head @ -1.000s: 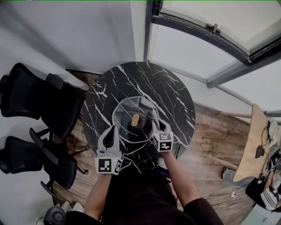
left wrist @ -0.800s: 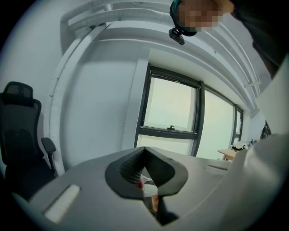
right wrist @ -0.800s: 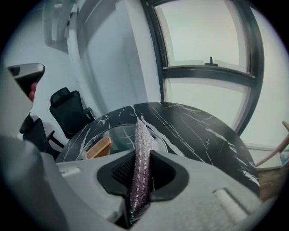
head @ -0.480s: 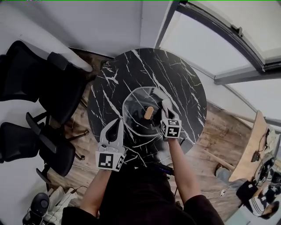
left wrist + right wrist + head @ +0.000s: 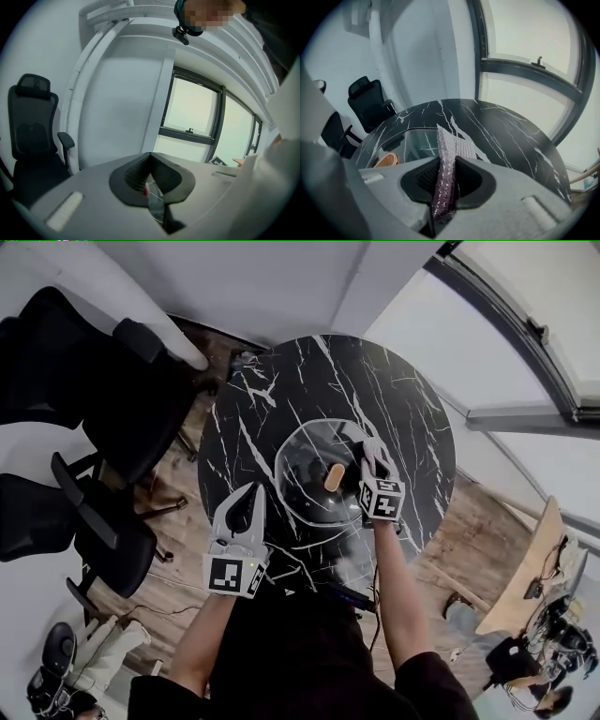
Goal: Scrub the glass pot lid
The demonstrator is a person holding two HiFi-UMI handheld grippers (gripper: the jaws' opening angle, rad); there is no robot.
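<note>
The glass pot lid (image 5: 305, 465) lies flat near the middle of the round black marble desk (image 5: 394, 399), its wooden knob (image 5: 334, 476) pointing up. The right gripper (image 5: 368, 454) sits over the lid's right side, just beside the knob, with its fingers clenched on a glittery grey-purple scouring pad (image 5: 445, 154) that sticks out toward the glass. The left gripper (image 5: 253, 493) is at the lid's near-left edge, fingers closed together and holding nothing. Black office chairs (image 5: 103, 409) stand left of the desk.
</note>
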